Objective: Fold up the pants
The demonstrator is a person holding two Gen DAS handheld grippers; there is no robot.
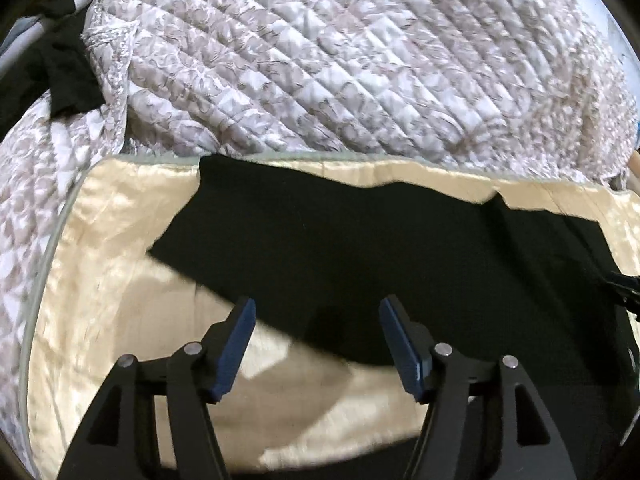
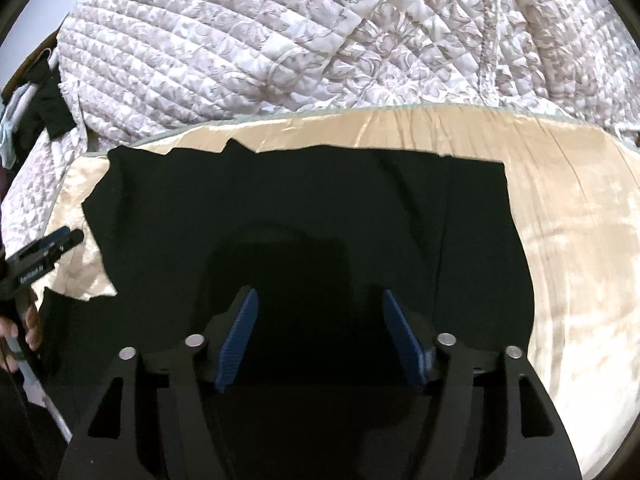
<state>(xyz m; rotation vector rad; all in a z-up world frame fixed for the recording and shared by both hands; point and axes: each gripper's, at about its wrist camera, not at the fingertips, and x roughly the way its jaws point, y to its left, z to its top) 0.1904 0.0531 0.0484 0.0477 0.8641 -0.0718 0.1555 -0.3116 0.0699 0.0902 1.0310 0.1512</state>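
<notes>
**Mia:** While the black pants (image 1: 360,248) lie flat on the shiny cream sheet (image 1: 120,280), where are the two grippers?

**Ben:** Both hang over the near side of the bed. Through the left wrist camera, the left gripper (image 1: 316,344) is above the near left edge of the pants, partly over the cream sheet. Its jaws are wide apart and hold nothing.

**Mia:** And the other one?

**Ben:** Through the right wrist camera, the right gripper (image 2: 320,336) is right over the dark cloth. Its jaws are wide apart too, with nothing between the blue pads (image 2: 238,340).

**Mia:** What is behind the pants?

**Ben:** A big puffy quilt (image 2: 280,40) with a white and tan flower pattern is piled on the far side. The far edge of the pants stops just short of it, and that edge looks a bit wavy.

**Mia:** Anything else?

**Ben:** Some dark clothes (image 1: 60,72) sit far left, beside the quilt. I can see the person's hand (image 2: 28,320) holding the left gripper at the left edge.
</notes>
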